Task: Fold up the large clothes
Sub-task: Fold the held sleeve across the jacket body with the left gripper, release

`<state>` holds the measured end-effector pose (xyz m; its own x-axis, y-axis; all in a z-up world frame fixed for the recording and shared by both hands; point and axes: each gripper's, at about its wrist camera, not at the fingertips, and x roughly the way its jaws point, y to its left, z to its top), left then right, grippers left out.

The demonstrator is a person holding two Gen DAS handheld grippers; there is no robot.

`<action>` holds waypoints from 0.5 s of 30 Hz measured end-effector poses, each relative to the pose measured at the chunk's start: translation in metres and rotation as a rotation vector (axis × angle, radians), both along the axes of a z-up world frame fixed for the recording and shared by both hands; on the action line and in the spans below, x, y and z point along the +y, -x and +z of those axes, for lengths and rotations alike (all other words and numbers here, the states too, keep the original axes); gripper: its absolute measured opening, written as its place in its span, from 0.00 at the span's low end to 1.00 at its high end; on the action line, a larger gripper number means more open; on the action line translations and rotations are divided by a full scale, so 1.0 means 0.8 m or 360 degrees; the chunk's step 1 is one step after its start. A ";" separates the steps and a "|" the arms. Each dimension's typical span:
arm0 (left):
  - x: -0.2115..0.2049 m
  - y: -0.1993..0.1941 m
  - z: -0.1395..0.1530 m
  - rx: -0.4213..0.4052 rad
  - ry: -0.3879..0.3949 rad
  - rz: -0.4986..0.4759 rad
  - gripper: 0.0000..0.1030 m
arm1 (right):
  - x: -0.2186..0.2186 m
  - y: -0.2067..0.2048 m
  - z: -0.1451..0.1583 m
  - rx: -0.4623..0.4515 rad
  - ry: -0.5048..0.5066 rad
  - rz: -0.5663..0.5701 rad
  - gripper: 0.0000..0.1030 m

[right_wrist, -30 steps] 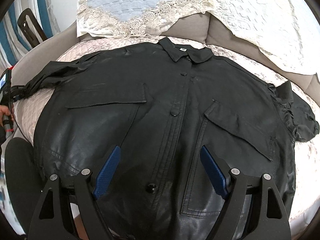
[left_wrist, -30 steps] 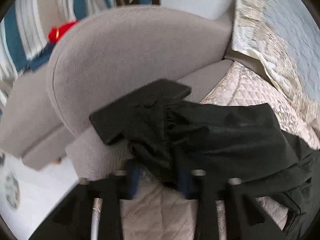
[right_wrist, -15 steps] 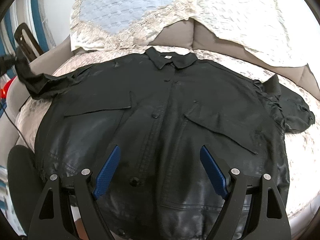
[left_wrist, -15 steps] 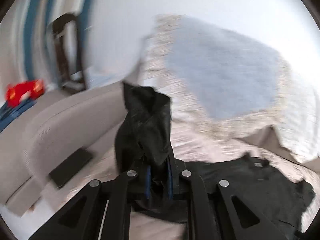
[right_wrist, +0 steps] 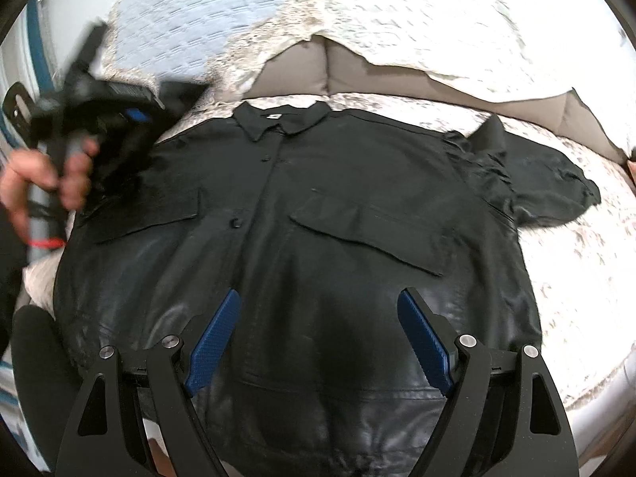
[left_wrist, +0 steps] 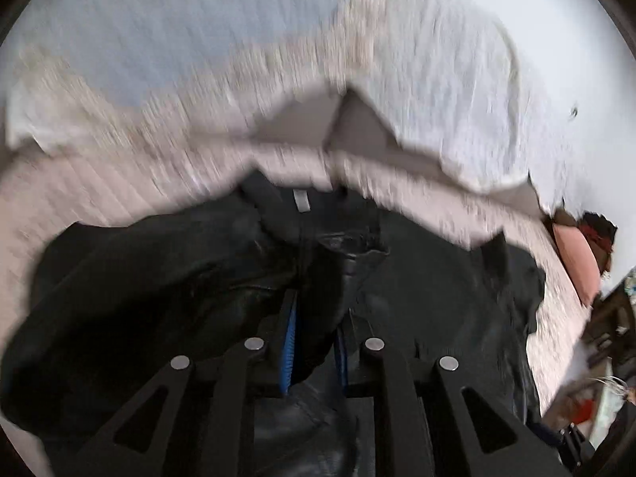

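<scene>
- One sleeve of the black shirt has changed its place: a second ago it lay stretched out toward the left edge of the sofa seat, and now the left gripper has carried it up and inward, over the chest of the shirt, below the collar.
- The meaning for the task, as a judgement: the first sleeve fold is in progress and nearly at its place; what remains of this step is to lay the sleeve down flat.
- The left gripper has dark cloth between its blue pads; the gap between them is narrow, and the jaws are opening a little at this moment. The pads appear to press the cloth still, but the left wrist view is blurred.
- In the right wrist view, the person's left hand is near the left shoulder of the shirt, wrapped around the grey handle, with the tool tilted downward toward the garment.
- The shirt lies front up on the quilted cover, collar toward the back cushions, buttons closed.
- The other sleeve is still spread toward the right edge of the seat, a little crumpled.
- The right gripper hovers above the lower hem, pointing down; its jaws are spread wide, with nothing between them.
</scene>
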<state>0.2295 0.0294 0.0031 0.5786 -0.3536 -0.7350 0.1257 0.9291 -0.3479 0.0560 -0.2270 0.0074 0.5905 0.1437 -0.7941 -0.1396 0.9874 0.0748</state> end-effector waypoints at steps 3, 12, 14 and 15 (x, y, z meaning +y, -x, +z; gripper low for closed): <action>0.000 0.009 -0.013 0.0079 0.0131 -0.0023 0.31 | -0.011 0.002 0.001 -0.0001 -0.0016 -0.0026 0.80; 0.120 0.082 0.064 -0.0270 0.0019 0.0215 0.63 | 0.007 -0.022 0.011 -0.0025 -0.0165 0.0072 0.80; 0.162 0.080 0.047 -0.0180 -0.0035 0.0363 0.61 | 0.016 -0.045 0.013 -0.0027 -0.0255 0.0104 0.80; 0.178 0.077 0.035 -0.0133 -0.0032 0.0410 0.61 | 0.023 -0.057 0.012 -0.0018 -0.0284 0.0113 0.80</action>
